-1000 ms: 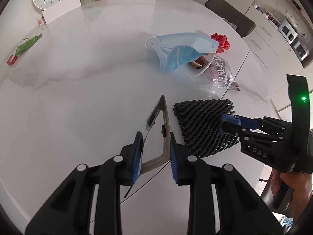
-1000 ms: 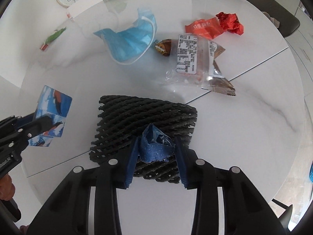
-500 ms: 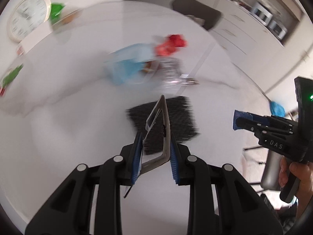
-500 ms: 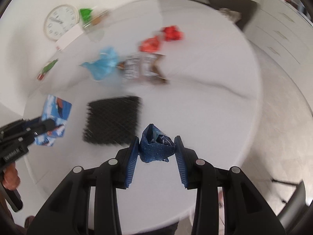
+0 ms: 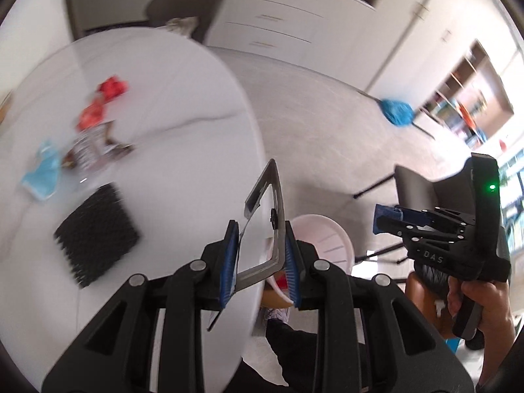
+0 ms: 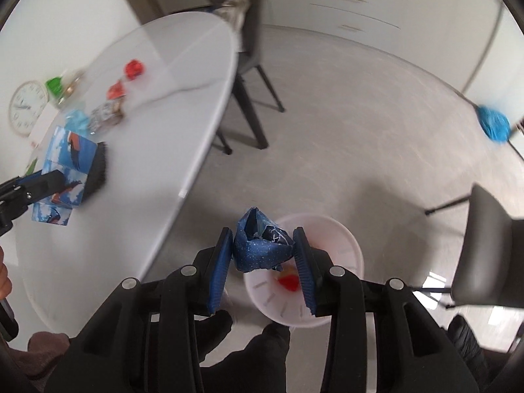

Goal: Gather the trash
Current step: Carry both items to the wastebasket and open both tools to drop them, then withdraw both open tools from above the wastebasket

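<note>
Glossy white round table (image 5: 183, 150); both jaws clenched, on flat carton (image 5: 265, 229) and crumpled blue wrapper (image 6: 262, 245).

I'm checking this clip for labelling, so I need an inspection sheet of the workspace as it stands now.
Surface: white marble-look table, blurred.
Job's things: crumpled blue wrapper in the right tongs; flat folded carton in the left tongs; white bin on the floor below, red scrap inside.
Clutter: black foam net, blue mask, clear snack bag, red wrappers, clock on the table.
Grippers: both clamped on trash, the right over the bin.
Cables: nothing seen.
Surroundings: chairs, cabinets, blue mop, tiled floor.
</note>
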Tool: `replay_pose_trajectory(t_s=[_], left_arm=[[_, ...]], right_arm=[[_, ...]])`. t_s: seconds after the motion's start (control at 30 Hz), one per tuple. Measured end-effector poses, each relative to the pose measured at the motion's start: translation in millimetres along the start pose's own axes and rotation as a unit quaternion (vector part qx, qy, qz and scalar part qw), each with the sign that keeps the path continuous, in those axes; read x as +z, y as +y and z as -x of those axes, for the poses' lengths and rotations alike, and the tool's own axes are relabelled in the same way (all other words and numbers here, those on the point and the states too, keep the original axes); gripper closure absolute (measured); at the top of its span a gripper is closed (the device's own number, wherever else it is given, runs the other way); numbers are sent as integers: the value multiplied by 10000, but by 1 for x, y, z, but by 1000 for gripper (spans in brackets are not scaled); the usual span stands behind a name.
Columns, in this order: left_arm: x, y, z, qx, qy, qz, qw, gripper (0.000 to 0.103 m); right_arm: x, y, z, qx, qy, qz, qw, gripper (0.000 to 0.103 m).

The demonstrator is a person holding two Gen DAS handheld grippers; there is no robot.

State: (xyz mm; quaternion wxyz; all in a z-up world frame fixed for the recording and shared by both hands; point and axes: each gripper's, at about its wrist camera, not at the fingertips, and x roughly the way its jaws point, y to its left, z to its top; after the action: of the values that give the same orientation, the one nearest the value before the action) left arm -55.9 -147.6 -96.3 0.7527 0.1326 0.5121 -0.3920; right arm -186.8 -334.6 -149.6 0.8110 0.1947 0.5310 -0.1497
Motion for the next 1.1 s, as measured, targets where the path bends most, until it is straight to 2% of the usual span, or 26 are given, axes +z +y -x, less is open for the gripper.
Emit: replay_pose_trajectory(t_s=[0.17, 0.3, 0.4, 0.43, 0.47, 0.5, 0.67, 0.97, 1.0, 1.07, 1.1], left_arm=[[5, -40, -14, -207, 147, -351, 9991, 77], [7, -65, -24, -263, 273, -551, 9978, 77], [6, -80, -30, -323, 374, -621, 9968, 77], [6, -83, -32, -324, 397, -638, 9966, 77], [5, -87, -35, -314, 436, -668, 9963, 77], [5, -92, -37, -302, 467, -708, 9959, 77], [4, -109, -46, -304, 571, -825, 9945, 77], [0, -148, -77, -534, 961, -1110, 9877, 77], [-1, -152, -81, -582, 1012, -1127, 9868, 73], [-1, -162, -87, -713, 1102, -1113, 9851, 50], [-1, -166, -88, -720, 1100, -1081, 9854, 28]], right_arm=[[-15, -25, -3, -18, -9, -264, 9996, 62], [-23, -35, -24, -47, 77, -345, 9994, 60], [-30, -46, -43, -22, 263, -406, 9988, 46], [-32, -49, -48, -22, 326, -419, 9986, 33], [-34, -51, -53, -38, 408, -416, 9983, 27], [-36, -54, -55, -112, 469, -391, 9981, 25], [-42, -69, -41, -344, 362, -422, 9979, 5], [-45, -122, 0, -696, 50, -795, 9944, 3], [-46, -128, 6, -727, -20, -834, 9939, 3], [-45, -133, 12, -731, -54, -860, 9936, 3], [-45, -137, 15, -735, -72, -870, 9935, 3]])
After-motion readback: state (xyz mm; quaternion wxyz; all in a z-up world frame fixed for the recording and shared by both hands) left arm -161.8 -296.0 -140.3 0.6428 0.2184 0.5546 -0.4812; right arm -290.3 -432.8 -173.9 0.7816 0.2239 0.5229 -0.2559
